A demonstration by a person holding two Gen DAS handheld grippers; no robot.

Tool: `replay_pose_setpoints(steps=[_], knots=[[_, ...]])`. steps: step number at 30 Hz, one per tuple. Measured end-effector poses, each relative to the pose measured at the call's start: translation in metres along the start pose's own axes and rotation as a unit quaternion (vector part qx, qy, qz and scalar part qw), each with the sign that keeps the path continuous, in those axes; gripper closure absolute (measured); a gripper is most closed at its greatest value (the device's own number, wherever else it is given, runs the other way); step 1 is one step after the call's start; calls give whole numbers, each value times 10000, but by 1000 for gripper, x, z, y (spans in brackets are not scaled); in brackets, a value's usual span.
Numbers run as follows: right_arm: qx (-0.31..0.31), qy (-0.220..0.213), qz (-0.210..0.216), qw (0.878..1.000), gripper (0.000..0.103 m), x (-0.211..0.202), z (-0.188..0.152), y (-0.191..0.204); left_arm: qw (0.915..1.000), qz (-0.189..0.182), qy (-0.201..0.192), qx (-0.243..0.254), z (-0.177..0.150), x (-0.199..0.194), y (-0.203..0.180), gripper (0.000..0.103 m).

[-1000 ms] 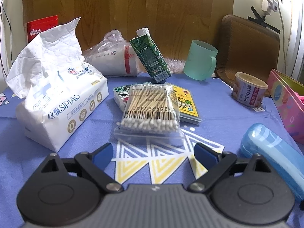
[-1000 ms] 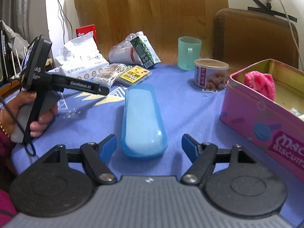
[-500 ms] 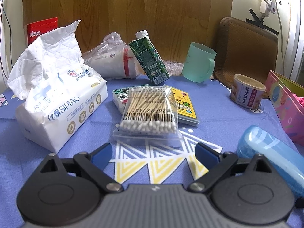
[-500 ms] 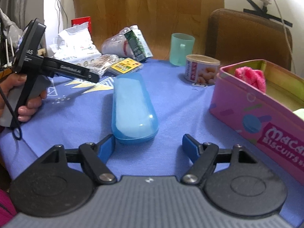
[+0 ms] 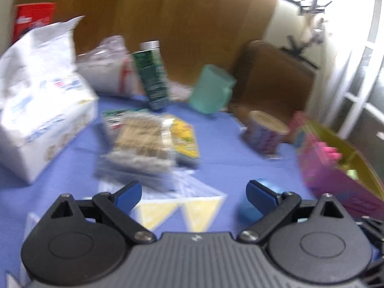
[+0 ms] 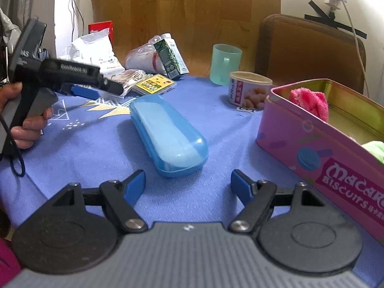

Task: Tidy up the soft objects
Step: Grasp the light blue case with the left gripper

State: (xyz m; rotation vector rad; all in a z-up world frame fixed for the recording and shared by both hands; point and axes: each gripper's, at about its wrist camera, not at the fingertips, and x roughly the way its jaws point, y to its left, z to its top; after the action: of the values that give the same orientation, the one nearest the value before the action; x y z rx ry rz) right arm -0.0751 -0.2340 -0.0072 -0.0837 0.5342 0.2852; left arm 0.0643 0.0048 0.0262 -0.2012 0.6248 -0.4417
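Observation:
A white tissue pack [image 5: 40,110] lies at the left of the blue tablecloth and also shows in the right wrist view [image 6: 96,52]. A pink biscuit tin [image 6: 331,144] at the right holds a pink fluffy cloth [image 6: 309,100] and something green [image 6: 375,148]. My left gripper [image 5: 193,195] is open and empty above the cloth, near a bag of cotton swabs [image 5: 141,141]. Its view is blurred. My right gripper [image 6: 188,184] is open and empty just in front of a blue plastic case [image 6: 168,132].
A green carton [image 6: 170,57], a plastic bag [image 6: 141,57], a mint mug [image 6: 224,63], a round can [image 6: 249,90] and yellow packets [image 6: 154,84] stand toward the back. A brown chair back [image 6: 309,50] rises behind the table. The table edge runs at the left.
My left gripper has swung to the right, so its view is blurred and the pink tin now shows more. My right gripper has turned slightly left. Both stay open.

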Motion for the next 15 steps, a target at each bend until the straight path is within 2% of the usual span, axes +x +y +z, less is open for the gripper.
replay_pose_setpoints(steps=[5,9,10,11,12,13,15], knots=[[-84,24,49,9999,23,6,5,1,9984,-361,265,337,7,19,-33,6],[-167,82,198,9996,24,14,9,4,9962,-535,619,292,5,48,-45,7],[-140,127,250,9995,24,18,10,4,9952,-705,662,169,2,51,-44,11],[-75,125,318,9994,27,21,11,3,9926,-957,742,11,2,53,-43,23],[-33,98,382,9992,39,22,11,2,9909,-1095,786,-58,1,54,-42,28],[-69,66,359,9993,44,22,13,3,9918,-1015,775,-60,3,53,-44,28],[-62,56,398,9992,44,22,15,5,9926,-938,772,-47,5,51,-47,30]])
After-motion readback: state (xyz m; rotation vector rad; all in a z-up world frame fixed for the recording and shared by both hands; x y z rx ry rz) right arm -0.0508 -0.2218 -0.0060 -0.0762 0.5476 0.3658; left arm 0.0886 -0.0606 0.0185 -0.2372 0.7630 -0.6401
